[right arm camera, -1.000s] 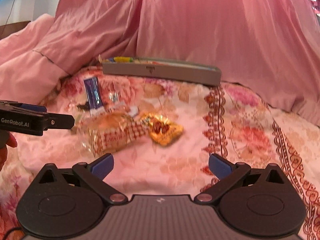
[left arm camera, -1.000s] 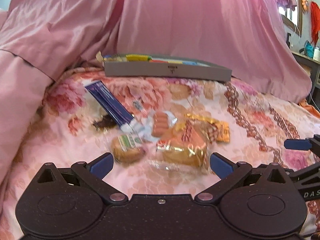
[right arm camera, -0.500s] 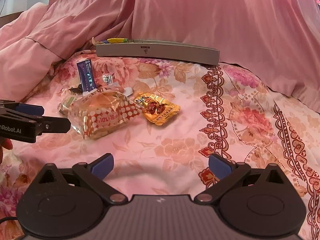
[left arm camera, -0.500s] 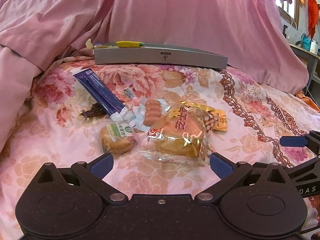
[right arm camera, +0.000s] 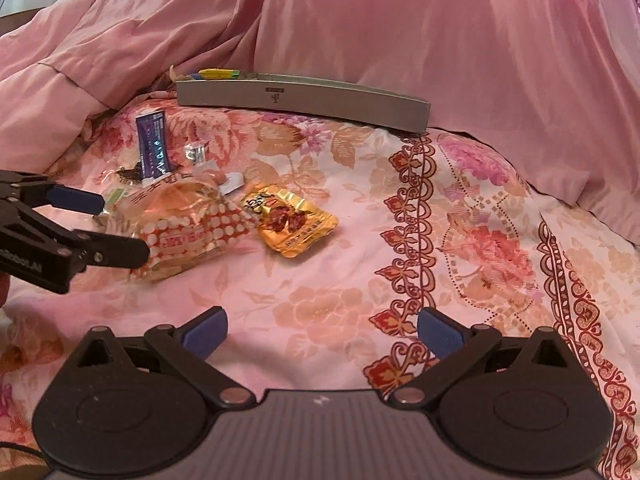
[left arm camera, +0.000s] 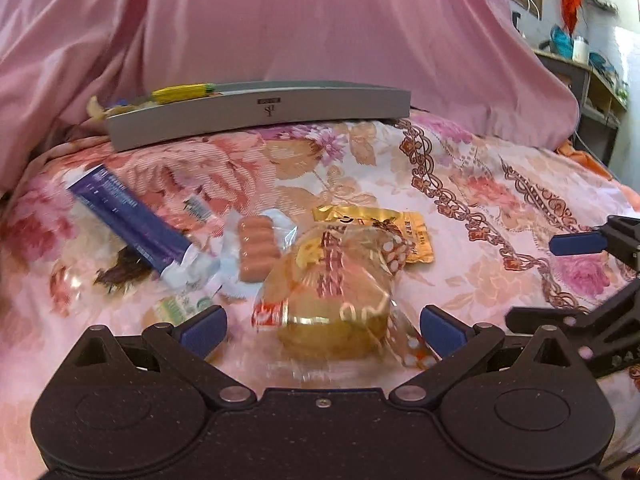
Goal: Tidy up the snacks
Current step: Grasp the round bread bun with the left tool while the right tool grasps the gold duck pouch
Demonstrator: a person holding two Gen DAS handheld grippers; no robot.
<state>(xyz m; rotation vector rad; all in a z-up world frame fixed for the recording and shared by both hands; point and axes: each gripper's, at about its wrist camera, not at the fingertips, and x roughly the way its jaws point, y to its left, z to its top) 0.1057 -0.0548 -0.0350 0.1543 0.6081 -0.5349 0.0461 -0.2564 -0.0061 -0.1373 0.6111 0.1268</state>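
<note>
While spread wide, left gripper (left arm camera: 322, 322) flanked the wrapped bread (left arm camera: 336, 296) — untouched, right gripper (right arm camera: 322, 326) likewise agape above floral bedspread (right arm camera: 460, 208), grey tray (right arm camera: 304, 102) beyond.

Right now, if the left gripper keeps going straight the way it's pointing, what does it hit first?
Most likely the wrapped bread bun: it lies between the open fingers of the left gripper, directly ahead. The gold snack packet sits just behind it. Depth is hard to judge.

Pink floral bedspread (right arm camera: 320, 280), grey tray (left arm camera: 256, 114), gold packet (right arm camera: 294, 220), purple wrapper (left arm camera: 128, 220)
</note>
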